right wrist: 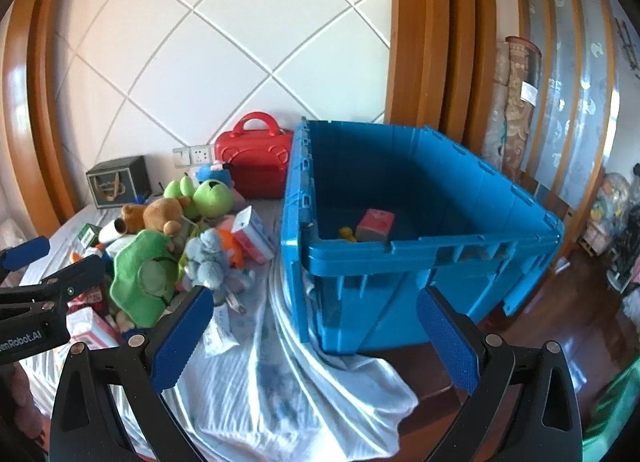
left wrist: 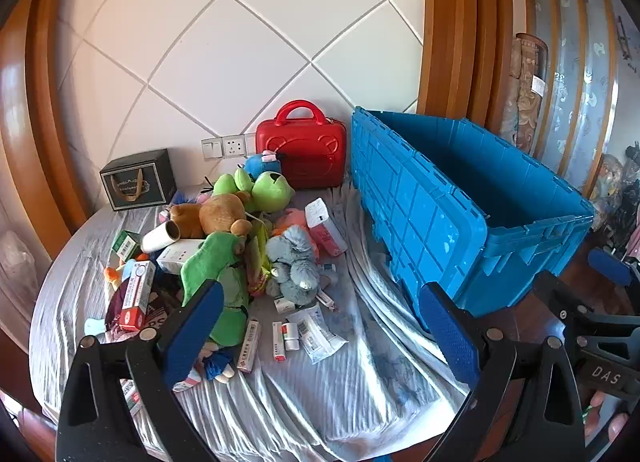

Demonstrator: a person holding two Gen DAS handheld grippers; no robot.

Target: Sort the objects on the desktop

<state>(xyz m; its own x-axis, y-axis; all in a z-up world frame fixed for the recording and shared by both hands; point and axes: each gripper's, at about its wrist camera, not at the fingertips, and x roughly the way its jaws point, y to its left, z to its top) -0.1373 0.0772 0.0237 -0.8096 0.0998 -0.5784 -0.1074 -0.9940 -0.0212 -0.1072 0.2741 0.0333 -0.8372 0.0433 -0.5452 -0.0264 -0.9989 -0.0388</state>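
Left wrist view: at the far left of the frame a dark gift box (left wrist: 138, 179) stands on the wrinkled pale sheet (left wrist: 320, 374), near the white tiled wall. Right of it, at centre left, lies the heap to be sorted: a cardboard tube (left wrist: 161, 236), medicine boxes (left wrist: 138, 287), a brown teddy bear (left wrist: 218, 214), a green plush (left wrist: 214, 266), a green frog plush (left wrist: 264, 189) and a grey plush elephant (left wrist: 294, 262), with small cartons and a tube scattered just below them. A red carry case (left wrist: 304, 154) stands upright against the wall behind the heap, beside the wall sockets (left wrist: 226, 147). The left gripper (left wrist: 326, 326) fills the bottom of the frame, its blue-padded jaws spread as wide as they go, nothing between them. The blue plastic crate (left wrist: 460, 218) occupies the right half, and the right gripper's (left wrist: 608, 274) black arm pokes in at the right edge. Right wrist view: the same heap sits at centre left, the left gripper's arm at the left edge. The right gripper (right wrist: 316, 334) is likewise wide open and empty at the bottom centre. The crate (right wrist: 400, 254) is at centre right, open-topped, with a pink box (right wrist: 375, 225) and a small yellow toy (right wrist: 347, 234) on its floor.
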